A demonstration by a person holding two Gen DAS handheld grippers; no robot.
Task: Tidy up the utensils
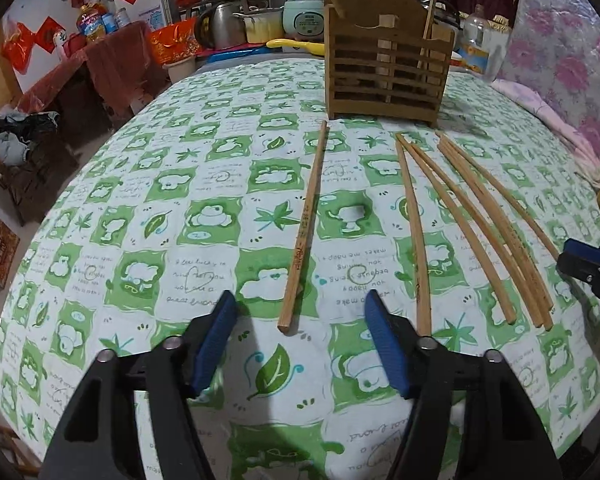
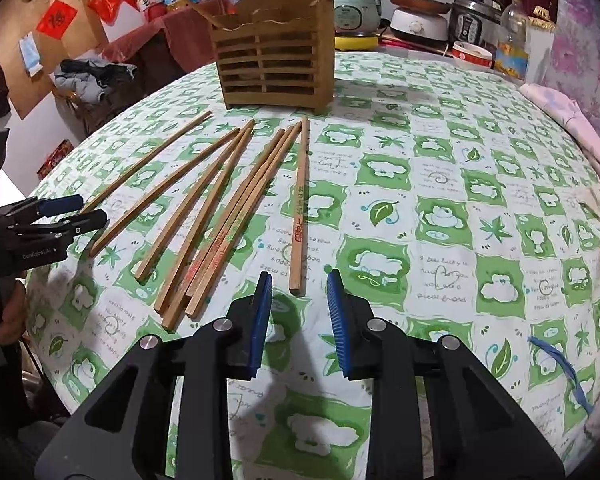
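My left tongs (image 1: 300,312) hover low over the tabletop (image 1: 148,184), which carries a green-and-white checked cloth. Their blue pads (image 1: 216,340) stand wide apart and hold nothing. In the left wrist view, one chopstick (image 1: 305,227) lies alone on the cloth, its near end just ahead of the gap between the pads and its far end pointing at the wooden utensil holder (image 1: 384,72). A second chopstick (image 1: 414,236) lies just to the right, its near end passing behind the right-hand pad. Farther right lies a fanned group of chopsticks (image 1: 496,232), some of them touching one another.

The wooden utensil holder stands upright at the far side of the tabletop, beyond the far ends of all the loose chopsticks. Sticks already lean inside it.

My right tongs (image 2: 299,280) also hover low over the cloth, pads parted to a moderate gap and empty. In the right wrist view, the rightmost chopstick (image 2: 300,208), marked with red characters, lies with its near end just ahead of the gap between the pads, slightly left of centre. The other chopsticks (image 2: 204,216) fan out to its left. My left tongs (image 2: 66,212) appear at the left edge of that view, close to the leftmost stick of the fan.
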